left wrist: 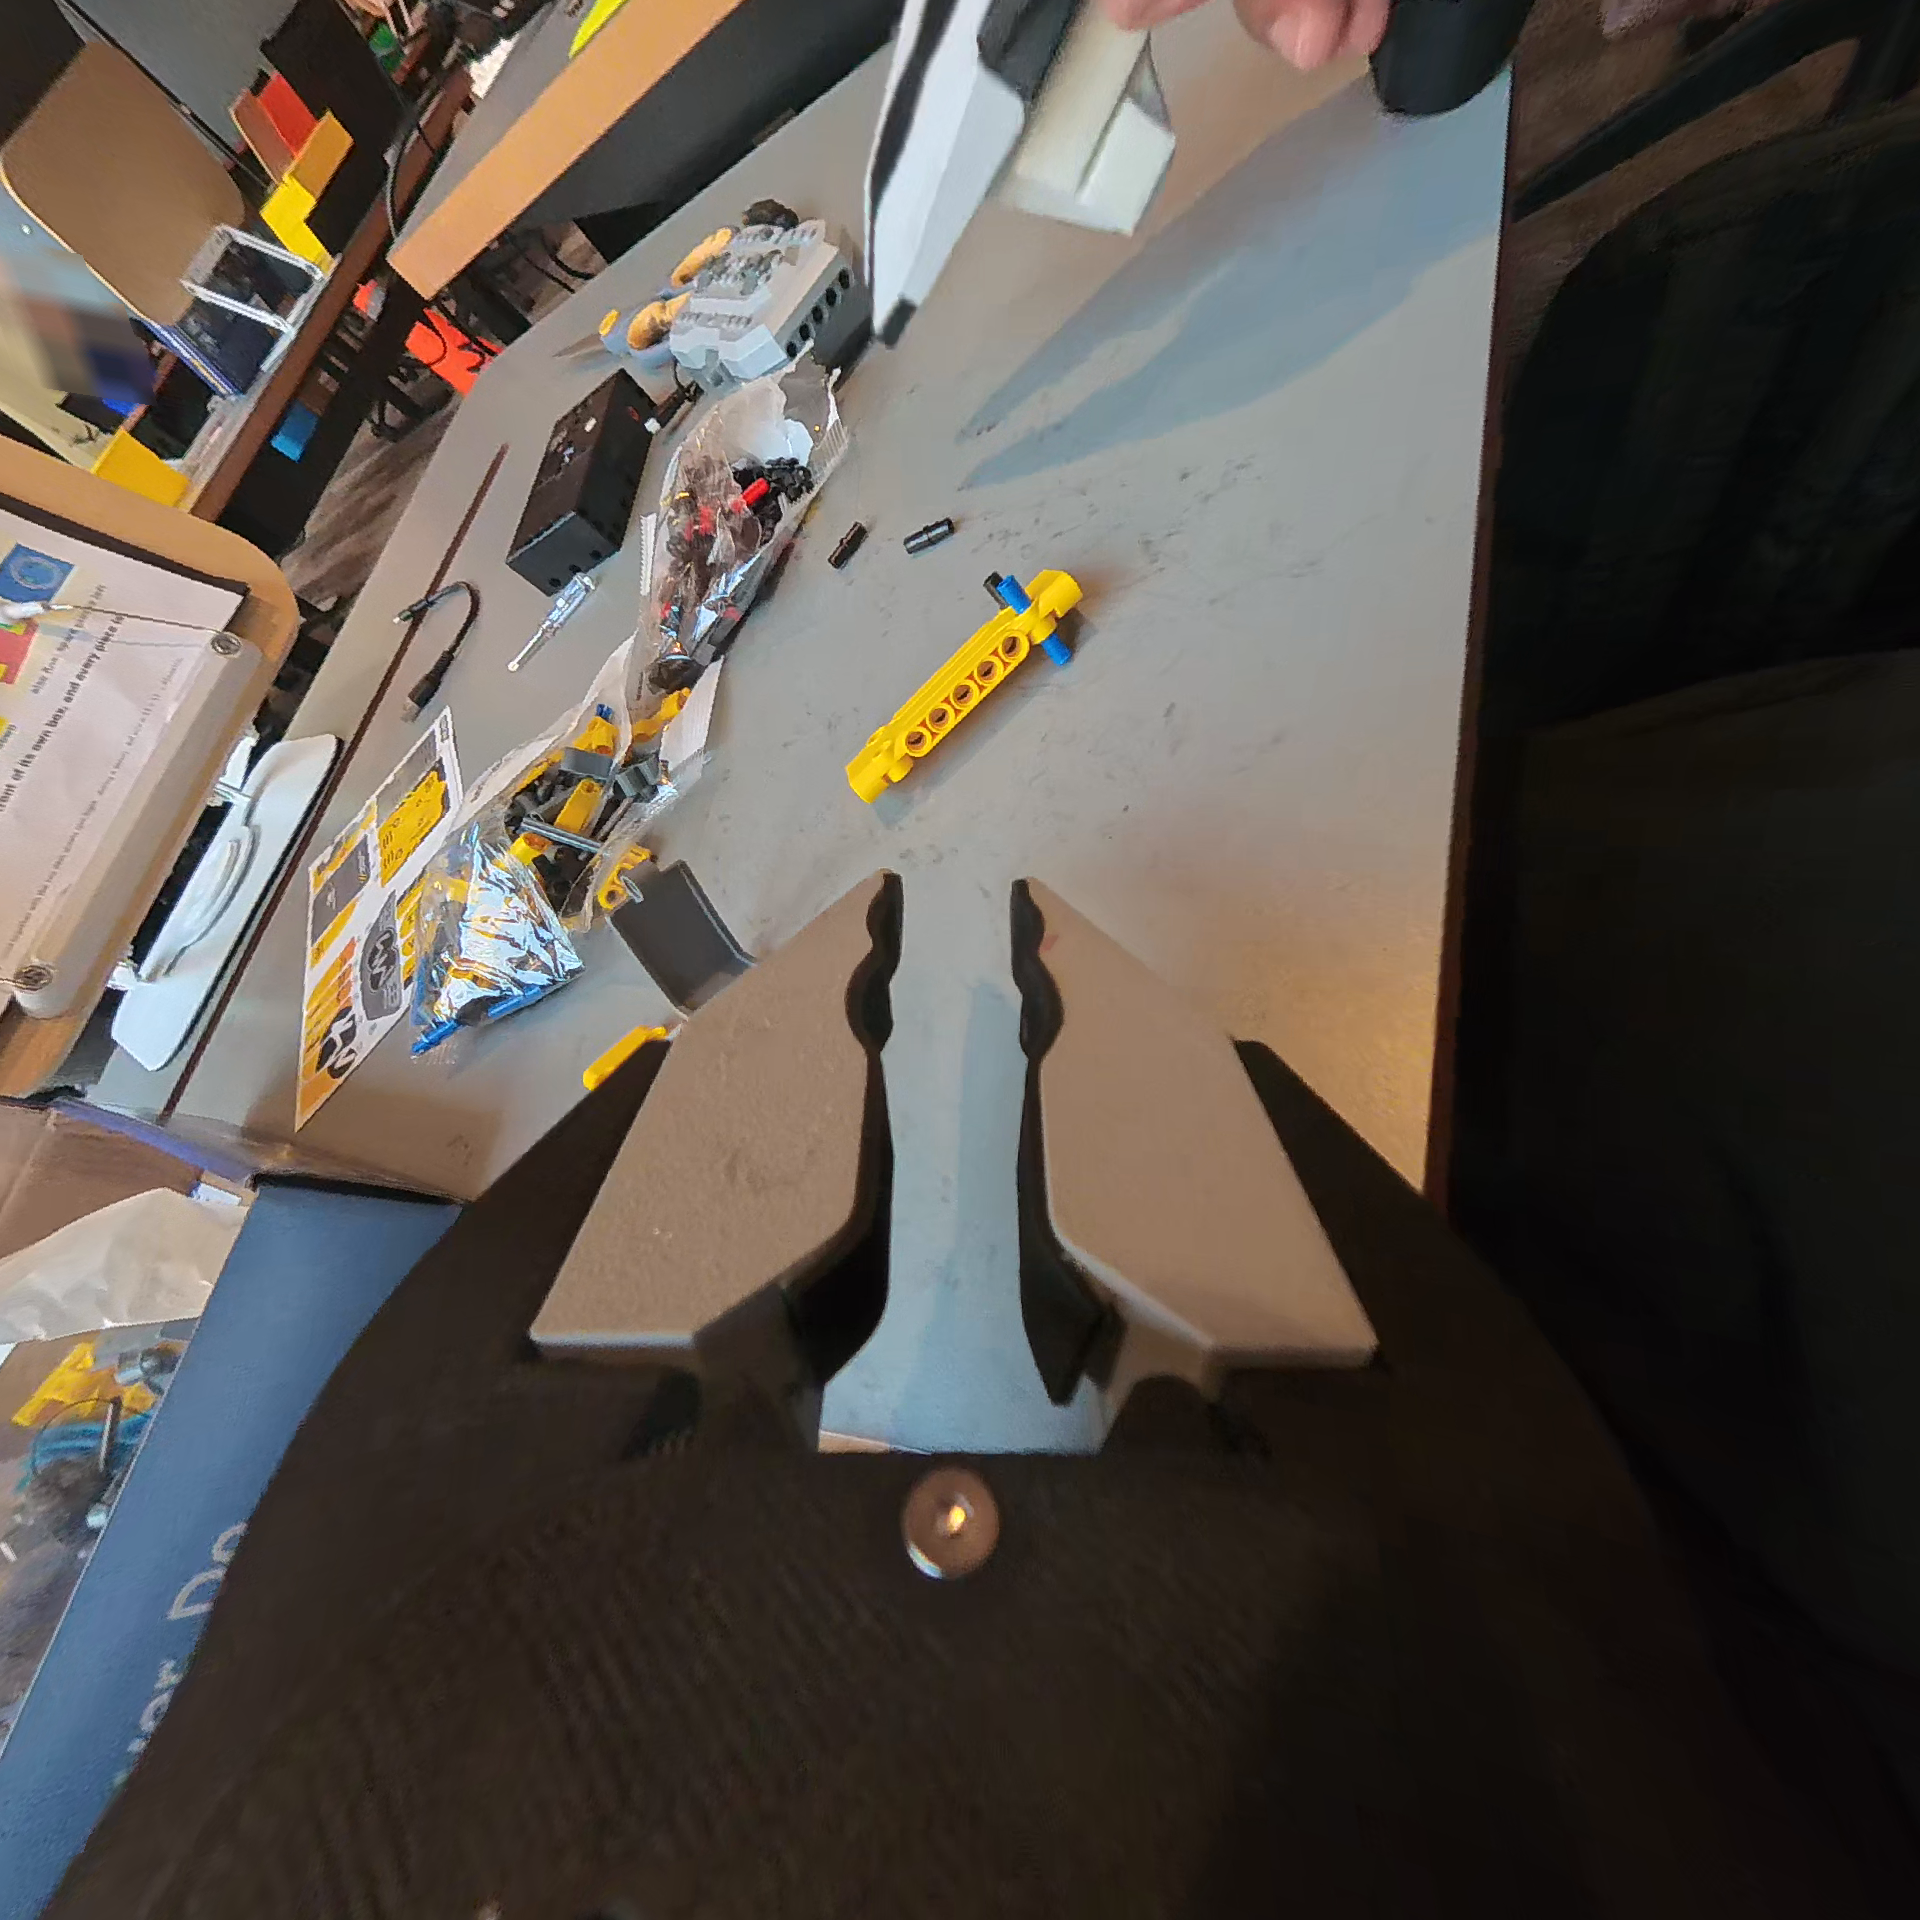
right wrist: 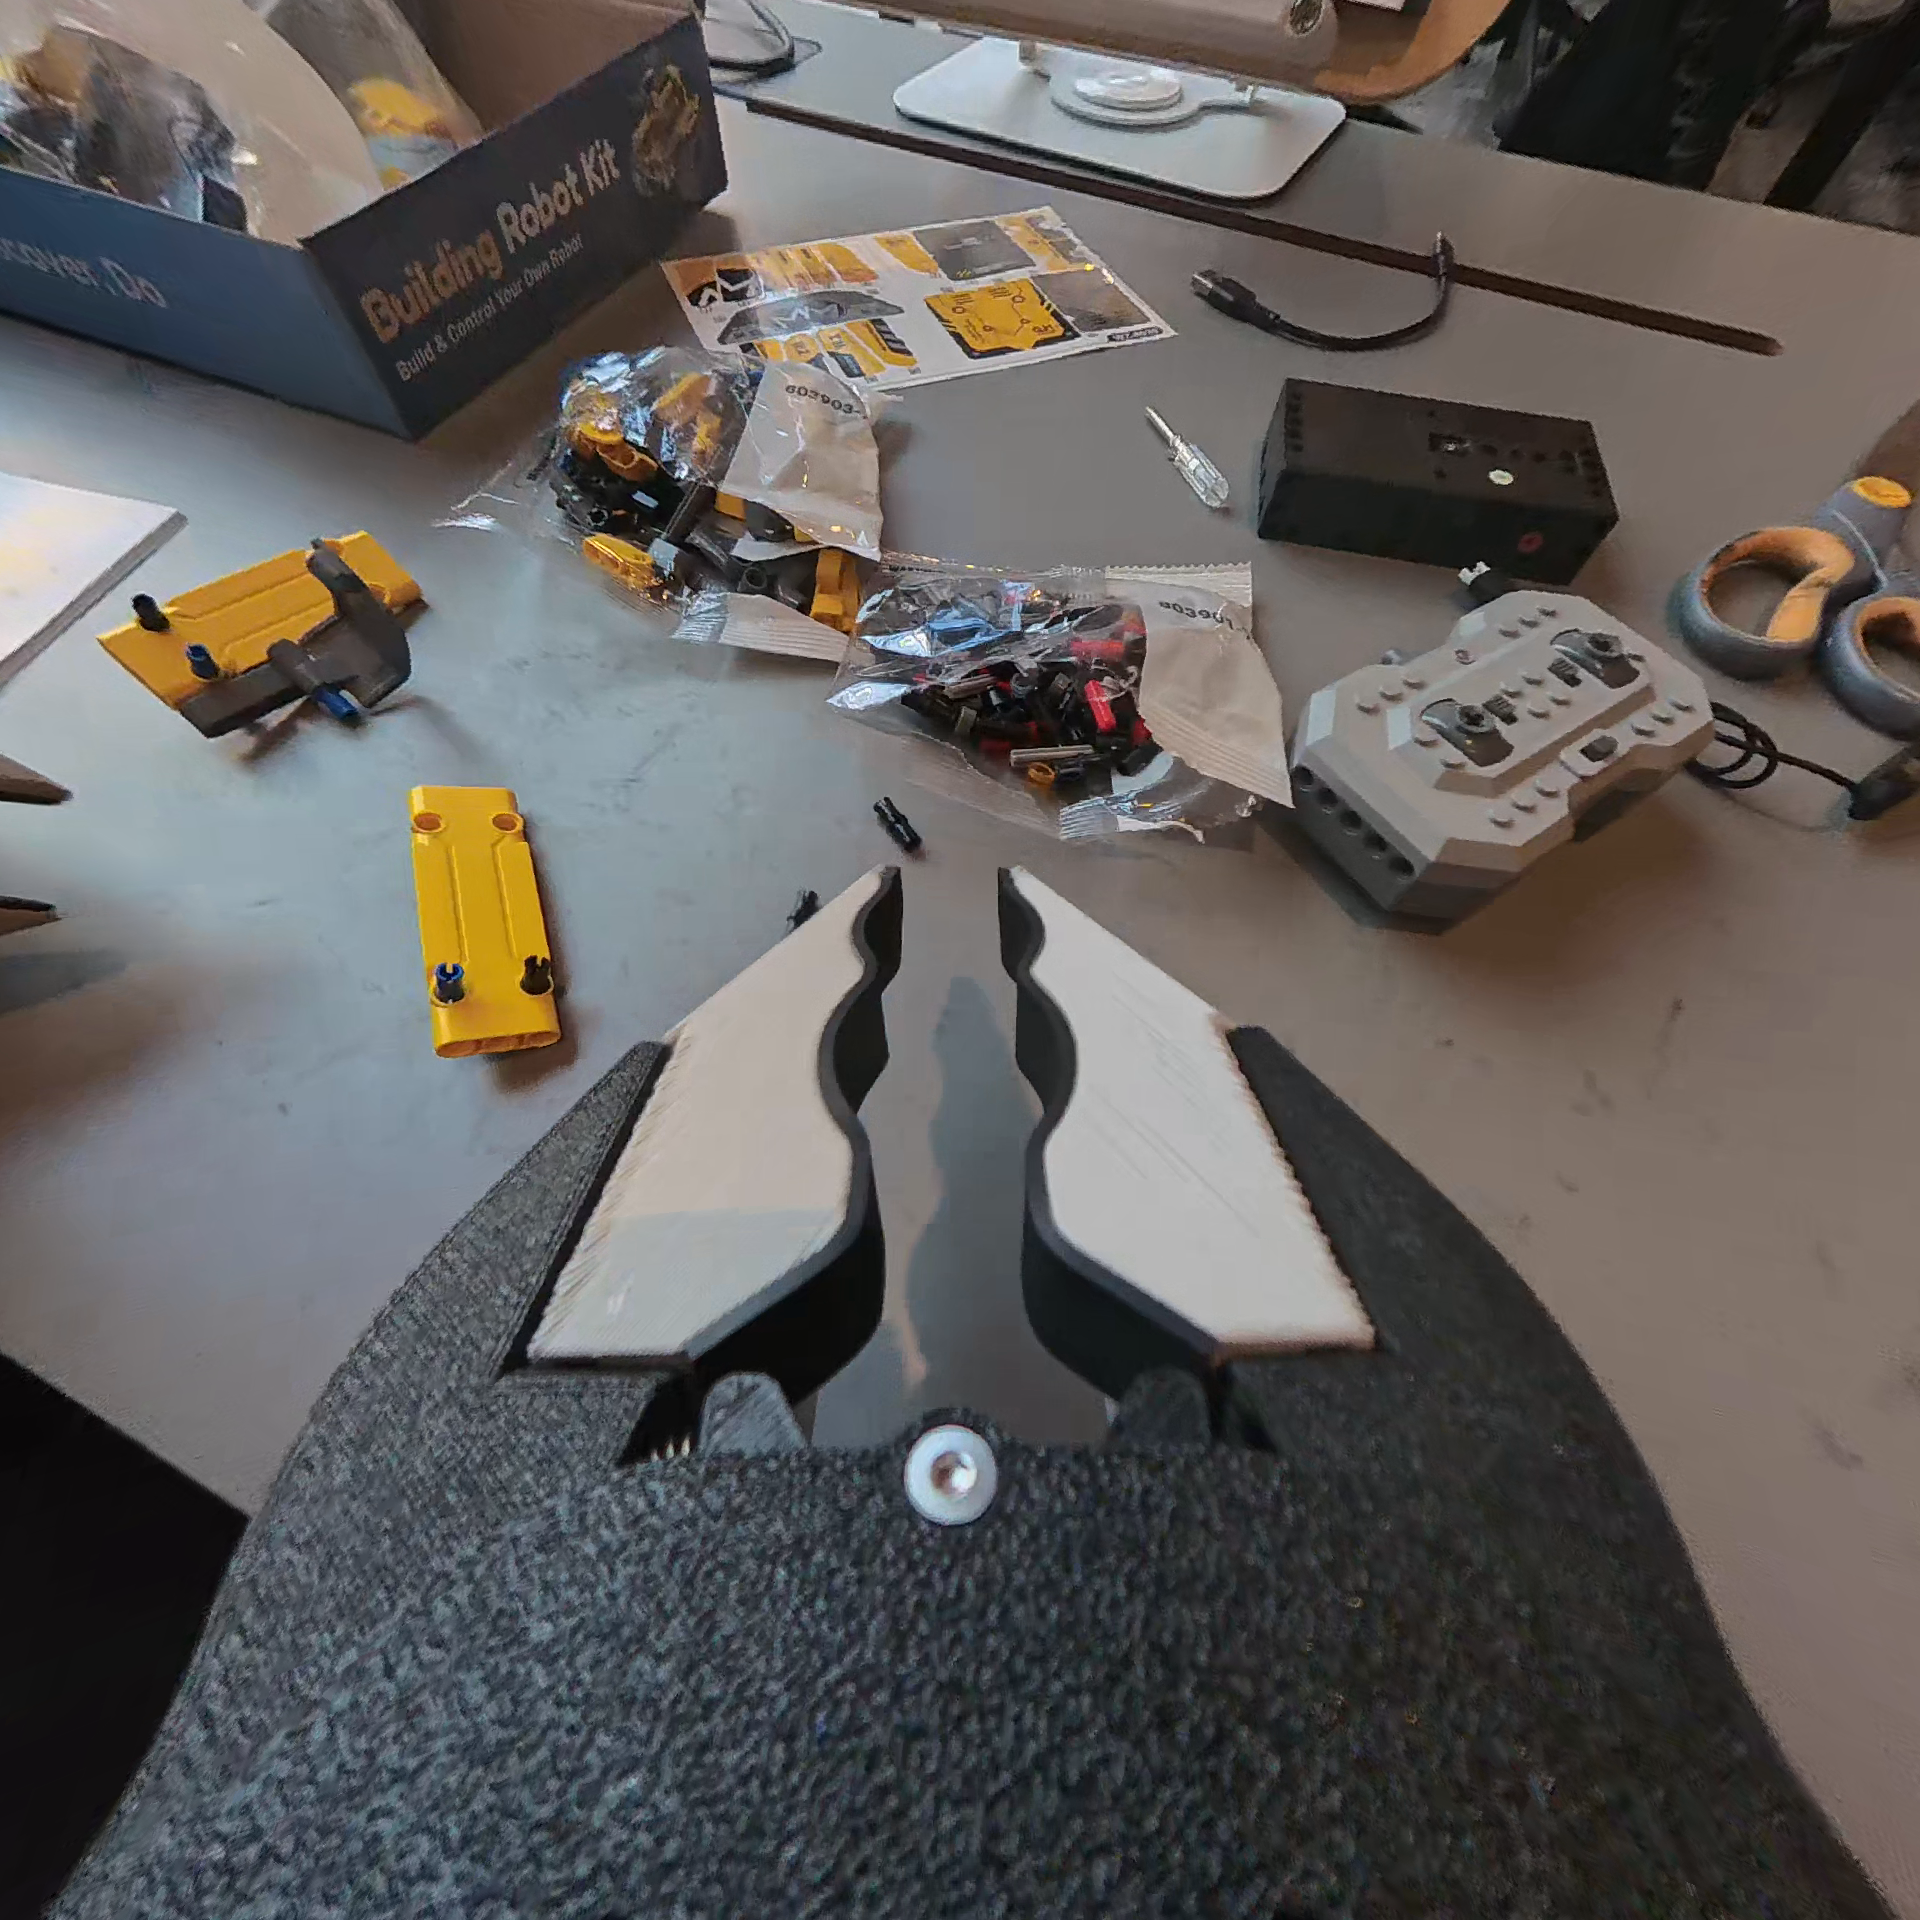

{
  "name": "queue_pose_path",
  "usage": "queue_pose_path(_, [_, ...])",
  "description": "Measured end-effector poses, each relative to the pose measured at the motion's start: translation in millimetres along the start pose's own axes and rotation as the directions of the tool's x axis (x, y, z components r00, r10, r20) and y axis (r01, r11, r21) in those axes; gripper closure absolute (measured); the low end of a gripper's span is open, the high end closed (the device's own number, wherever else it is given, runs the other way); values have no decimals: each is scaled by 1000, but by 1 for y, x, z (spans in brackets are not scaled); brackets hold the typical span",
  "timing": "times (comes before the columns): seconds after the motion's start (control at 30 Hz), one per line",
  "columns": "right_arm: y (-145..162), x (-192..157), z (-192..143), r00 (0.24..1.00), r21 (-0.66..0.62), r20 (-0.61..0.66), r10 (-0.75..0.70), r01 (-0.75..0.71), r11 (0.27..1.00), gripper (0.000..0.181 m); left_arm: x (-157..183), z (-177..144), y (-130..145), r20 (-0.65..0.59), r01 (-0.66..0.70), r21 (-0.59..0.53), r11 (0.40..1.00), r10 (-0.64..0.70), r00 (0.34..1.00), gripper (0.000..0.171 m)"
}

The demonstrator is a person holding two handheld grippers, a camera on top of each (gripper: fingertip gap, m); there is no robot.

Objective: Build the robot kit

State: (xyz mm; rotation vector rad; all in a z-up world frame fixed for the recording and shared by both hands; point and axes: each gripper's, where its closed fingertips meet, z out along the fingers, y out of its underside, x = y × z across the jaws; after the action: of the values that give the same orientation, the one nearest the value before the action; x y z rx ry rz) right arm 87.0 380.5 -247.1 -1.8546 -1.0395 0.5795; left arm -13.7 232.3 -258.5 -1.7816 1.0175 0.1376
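My left tool (left wrist: 956, 899) hangs over the grey surface (left wrist: 1247, 727) with its two fingers apart and nothing between them. The closest thing in front of it is a yellow beam (left wrist: 961, 691) with a row of holes. A blue pin (left wrist: 1029, 618) sticks through its far end. Two small black pins (left wrist: 888, 538) lie a bit past the beam, apart from each other. To the left sit clear bags of parts (left wrist: 644, 748), a sticker sheet (left wrist: 379, 914) and a black box (left wrist: 582, 483).

My right tool (right wrist: 948, 883) is also spread apart and grasps nothing. A tiny black pin (right wrist: 898, 823) lies just ahead of its left fingertip, and another small black bit (right wrist: 800, 909) sits right beside that tip. A flat yellow plate (right wrist: 480, 920) lies to the left, with a blue pin and a black pin stuck in its near end. Farther left is a yellow and grey built piece (right wrist: 265, 634). Ahead are two bags of small parts (right wrist: 1049, 691), a grey control block (right wrist: 1496, 743), a small screwdriver (right wrist: 1187, 457) and an open blue cardboard box (right wrist: 468, 281).
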Motion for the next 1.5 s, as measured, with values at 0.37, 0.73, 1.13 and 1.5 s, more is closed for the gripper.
queue_pose_path(0.37, [6, -2, 5, 1000, -37, 22, 10, -9, 999, 163, -6, -18, -12, 31, 34, 115, 993, -38, 999, 157])
queue_pose_path(0.73, [9, -8, 12, 998, -76, 70, 4, 2, 997, 162, -5, -15, -9, -13, 57, 101, 993, -56, 998, 155])
queue_pose_path(1.13, [9, -14, 12, 994, -73, 113, 5, 3, 997, 162, -5, -15, -9, -23, 69, 100, 993, -67, 997, 156])
queue_pose_path(1.5, [10, -14, 13, 993, -84, 114, 14, -5, 996, 162, -6, -14, -8, -22, 75, 95, 993, -73, 997, 156])
